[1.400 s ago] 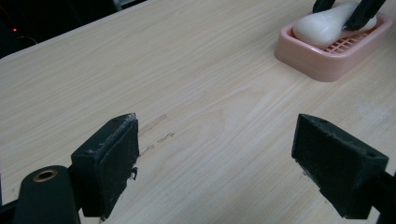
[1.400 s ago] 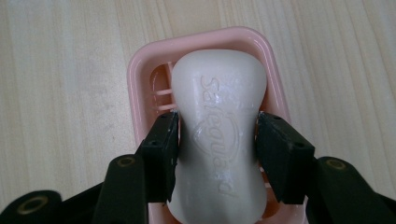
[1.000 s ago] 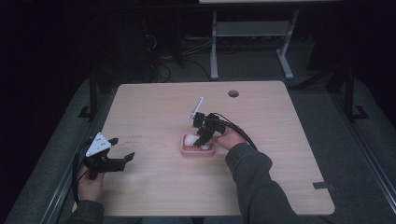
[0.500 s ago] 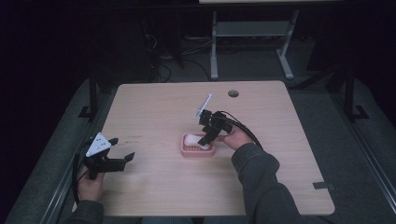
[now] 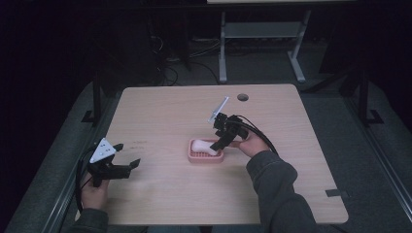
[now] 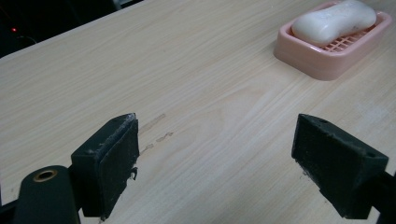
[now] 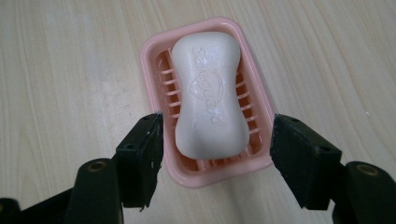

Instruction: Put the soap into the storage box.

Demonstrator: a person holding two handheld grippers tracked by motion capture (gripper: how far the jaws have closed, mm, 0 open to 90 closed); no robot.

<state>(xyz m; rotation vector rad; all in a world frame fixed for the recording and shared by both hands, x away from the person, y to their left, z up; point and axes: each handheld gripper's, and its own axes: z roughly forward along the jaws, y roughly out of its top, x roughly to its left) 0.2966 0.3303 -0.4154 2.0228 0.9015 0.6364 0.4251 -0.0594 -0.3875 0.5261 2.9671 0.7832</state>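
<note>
At the lower left of the high view the left tongs [image 5: 127, 165] rest on the tabletop [image 5: 160, 116], spread wide with nothing between them; in their own view only bare wood lies between the pads, with the dish off at the upper right. At the centre of the frame the white soap bar [image 7: 208, 101] lies lengthwise in the pink soap dish [image 7: 154, 51]. The right tongs [image 7: 215, 154] hang over its near end, their jaws having just been opening, now half wide and standing clear of bar and dish on both sides. This looks like the release after setting the soap down; the next move probably calls for lifting straight away without nudging the dish rim. A cable hole [image 5: 242, 97] sits at the upper right; nothing blocks the way.
</note>
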